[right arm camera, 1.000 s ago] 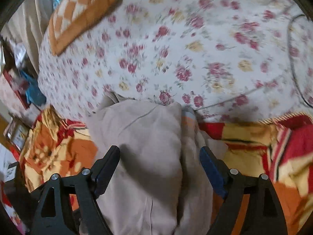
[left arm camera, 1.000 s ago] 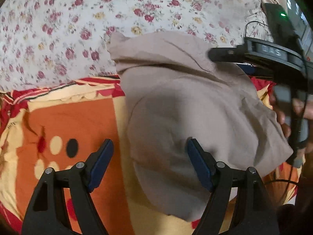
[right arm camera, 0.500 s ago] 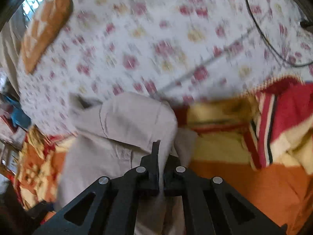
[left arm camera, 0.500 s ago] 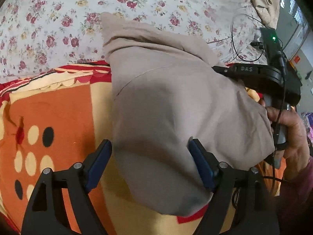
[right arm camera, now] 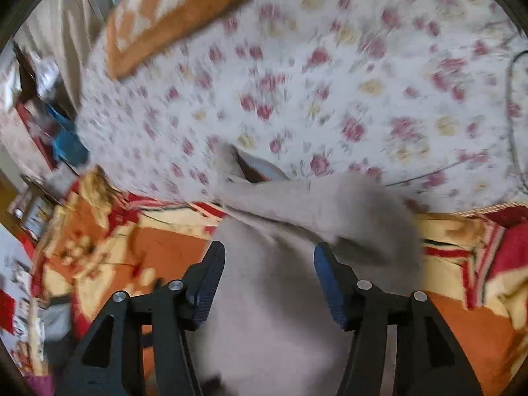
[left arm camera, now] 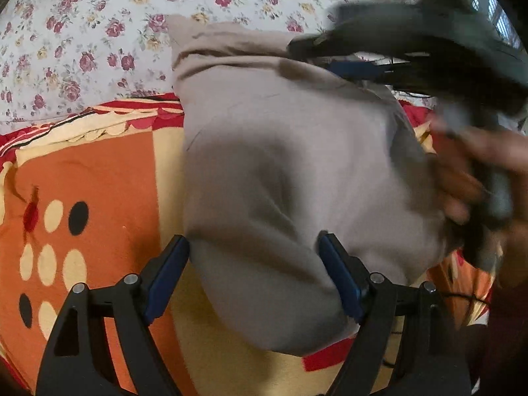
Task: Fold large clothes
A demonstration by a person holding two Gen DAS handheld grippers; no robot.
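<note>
left gripper [left arm camera: 254,270]: you're holding it spread over the garment [left arm camera: 297,178]
right gripper [right arm camera: 269,280]: you're holding it spread, gripping nothing
garment: lying bunched on the blanket [left arm camera: 92,178]

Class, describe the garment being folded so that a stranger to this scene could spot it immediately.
Find the bed's white sheet printed with red roses and the orange, red and cream patterned blanket over its near part. Straddling their border lies a plain taupe cloth garment, the only unpatterned fabric there.

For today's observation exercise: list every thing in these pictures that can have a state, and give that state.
beige garment: bunched and partly folded on the blanket
left gripper: open, holding nothing
right gripper: open, over the garment
orange blanket: spread flat
floral sheet: spread out
orange checked pillow: lying on the sheet
</note>
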